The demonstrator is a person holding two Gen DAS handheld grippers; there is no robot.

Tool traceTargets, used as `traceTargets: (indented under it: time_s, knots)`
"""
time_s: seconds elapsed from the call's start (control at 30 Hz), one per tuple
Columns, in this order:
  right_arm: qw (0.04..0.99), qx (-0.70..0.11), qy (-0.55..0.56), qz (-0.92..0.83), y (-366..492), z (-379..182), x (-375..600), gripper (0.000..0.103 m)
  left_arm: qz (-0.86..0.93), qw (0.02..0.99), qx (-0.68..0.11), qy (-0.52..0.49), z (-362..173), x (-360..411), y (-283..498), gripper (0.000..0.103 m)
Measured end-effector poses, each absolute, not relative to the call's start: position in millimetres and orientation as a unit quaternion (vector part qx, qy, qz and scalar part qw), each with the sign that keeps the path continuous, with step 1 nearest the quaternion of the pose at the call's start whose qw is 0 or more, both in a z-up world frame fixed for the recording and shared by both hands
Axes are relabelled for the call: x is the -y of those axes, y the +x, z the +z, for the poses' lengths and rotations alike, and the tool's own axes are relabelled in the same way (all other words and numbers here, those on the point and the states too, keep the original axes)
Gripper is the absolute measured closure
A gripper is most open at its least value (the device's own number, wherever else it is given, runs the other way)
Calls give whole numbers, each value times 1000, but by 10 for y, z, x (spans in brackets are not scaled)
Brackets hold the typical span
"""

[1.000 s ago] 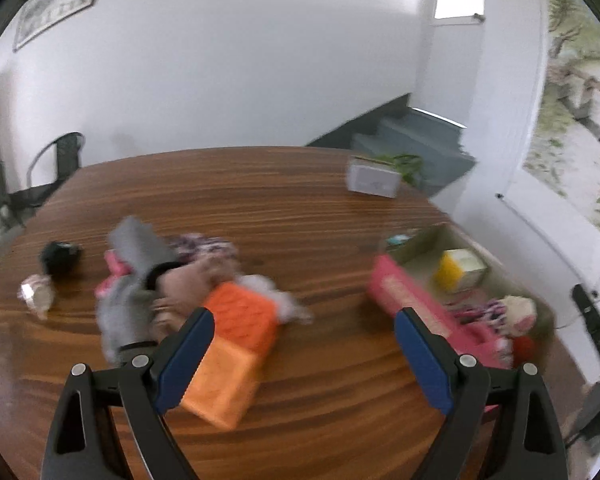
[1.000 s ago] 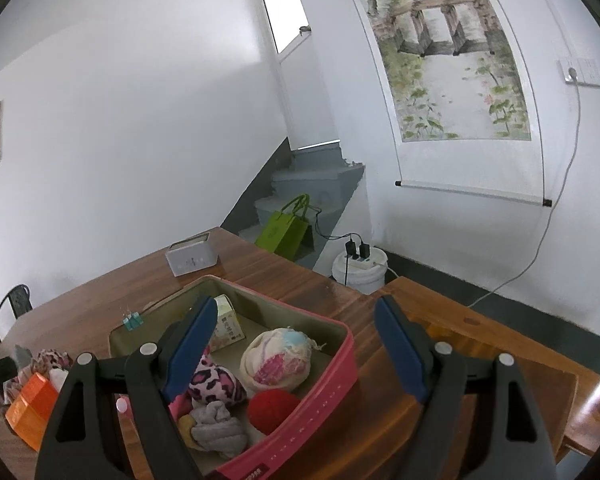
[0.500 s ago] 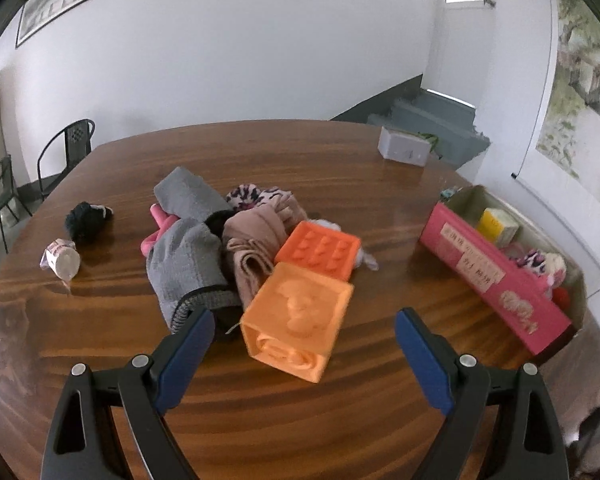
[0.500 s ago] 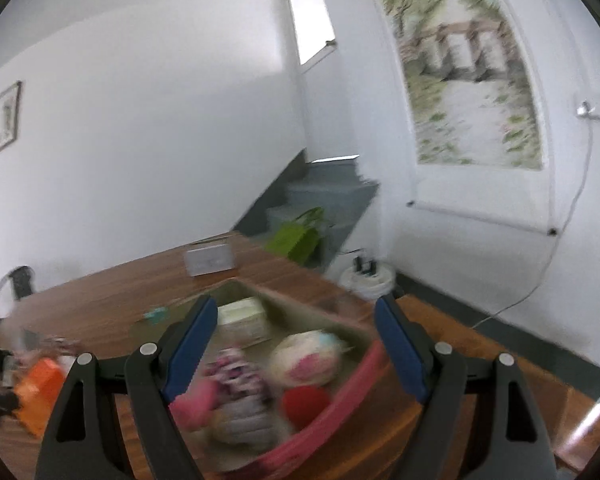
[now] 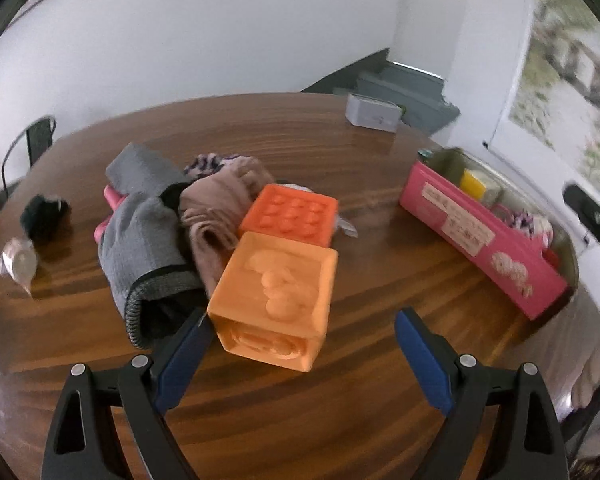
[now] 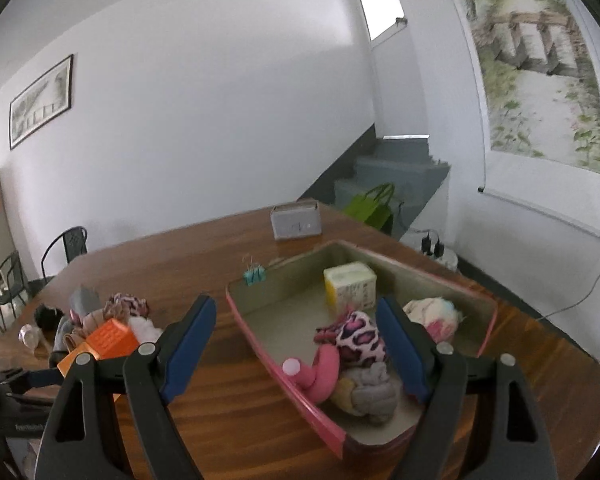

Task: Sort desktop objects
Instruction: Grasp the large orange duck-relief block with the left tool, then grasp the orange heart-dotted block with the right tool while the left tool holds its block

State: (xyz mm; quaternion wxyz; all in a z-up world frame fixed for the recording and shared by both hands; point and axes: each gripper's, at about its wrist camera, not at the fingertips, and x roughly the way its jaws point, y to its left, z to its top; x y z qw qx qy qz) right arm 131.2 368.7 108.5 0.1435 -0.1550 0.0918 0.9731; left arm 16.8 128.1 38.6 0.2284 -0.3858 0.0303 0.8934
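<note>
Orange cube hides part of the clothes pile; both claws gape wide, empty

White walls surrounded the brown wooden desk. A framed picture and a scroll painting hung there; grey stairs rose behind the far edge.

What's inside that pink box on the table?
The pink box holds a yellow-and-white carton, a pastel fluffy ball, a leopard-print scrunchie, a pink roll and a grey bundle. The right gripper's finger hides part of the floor.
</note>
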Motion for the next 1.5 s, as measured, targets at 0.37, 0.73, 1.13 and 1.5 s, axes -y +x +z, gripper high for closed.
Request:
traceTargets:
  time_s: [0.37,0.73,1.13,1.5]
  knots:
    - [132,-83,-156,975,1296,1044,-3607,18,895,204,-37,-395,369,-1377,204,10]
    - [119,-56,-154,979,1279,1044,-3462,18,896,160,-41,-412,290,-1418,94,49]
    - [-36,42,-234,971,996,878,-2827,18,924,126,2,-360,500,-1026,404,49]
    - [-150,82,-334,927,384,624,-2356,18,939,69,38,-336,581,-682,362,49]
